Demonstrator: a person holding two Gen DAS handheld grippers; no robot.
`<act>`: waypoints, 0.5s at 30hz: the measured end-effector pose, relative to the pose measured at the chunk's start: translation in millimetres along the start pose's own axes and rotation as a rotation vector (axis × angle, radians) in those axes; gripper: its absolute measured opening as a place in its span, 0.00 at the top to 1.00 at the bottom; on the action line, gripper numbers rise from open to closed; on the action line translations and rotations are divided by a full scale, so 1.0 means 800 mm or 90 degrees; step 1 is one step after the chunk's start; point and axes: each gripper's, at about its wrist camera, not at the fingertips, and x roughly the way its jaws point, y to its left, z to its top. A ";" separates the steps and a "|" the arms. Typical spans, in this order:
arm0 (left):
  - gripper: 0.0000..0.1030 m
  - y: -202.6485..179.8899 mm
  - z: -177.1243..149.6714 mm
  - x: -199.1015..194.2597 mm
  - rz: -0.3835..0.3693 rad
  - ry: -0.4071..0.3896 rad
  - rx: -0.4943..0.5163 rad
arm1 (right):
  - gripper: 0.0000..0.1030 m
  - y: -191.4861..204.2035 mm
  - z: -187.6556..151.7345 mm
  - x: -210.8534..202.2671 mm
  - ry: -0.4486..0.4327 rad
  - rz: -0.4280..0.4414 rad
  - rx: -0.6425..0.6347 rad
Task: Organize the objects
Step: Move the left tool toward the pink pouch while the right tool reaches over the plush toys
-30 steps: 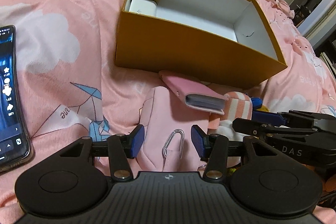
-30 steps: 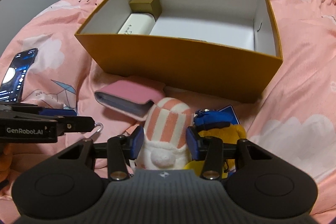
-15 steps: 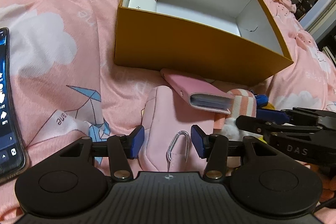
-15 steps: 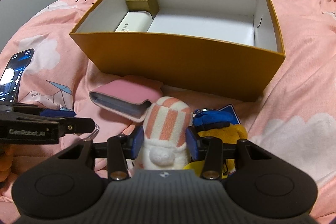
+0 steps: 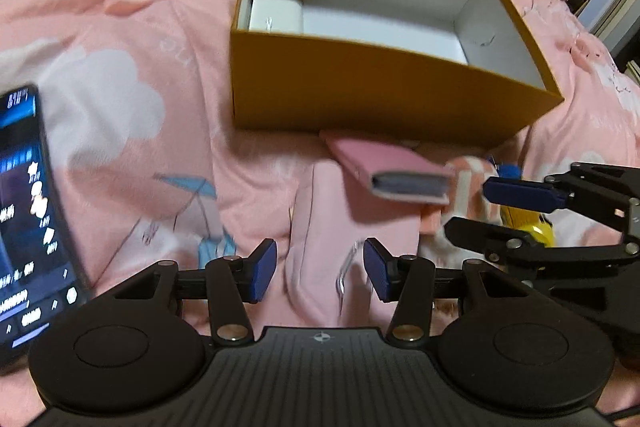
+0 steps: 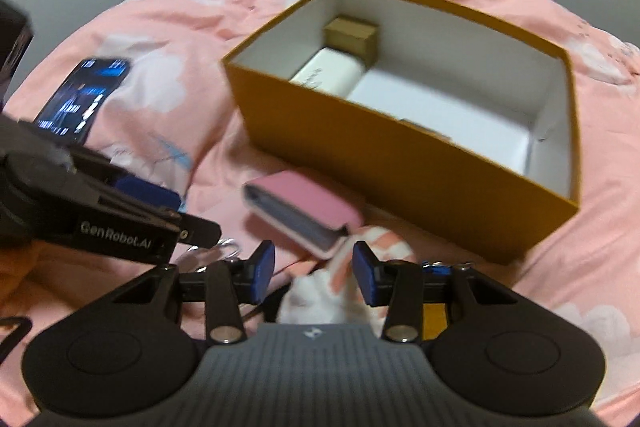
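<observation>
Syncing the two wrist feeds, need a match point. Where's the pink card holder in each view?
Left wrist: pink card holder right of centre, just below the orange box's near wall, its grey open end facing the camera, lying over a pink pouch.
Right wrist: pink card holder centre-left, just ahead of the fingers, beside the striped plush.
Shared landmark: orange box, directly behind it in both.

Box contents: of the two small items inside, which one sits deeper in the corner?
The brown cube, against the orange box's far corner; the white case lies in front of it, lengthwise along the wall.
</observation>
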 end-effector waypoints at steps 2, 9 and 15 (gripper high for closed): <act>0.44 0.002 -0.005 -0.004 -0.009 0.018 0.002 | 0.61 0.005 -0.001 0.003 0.014 0.006 -0.012; 0.35 -0.007 -0.028 -0.011 -0.025 0.057 0.062 | 0.61 0.014 -0.009 0.008 0.058 0.041 -0.019; 0.32 -0.016 -0.035 0.002 -0.015 0.074 0.108 | 0.61 0.012 -0.016 0.010 0.081 0.049 -0.003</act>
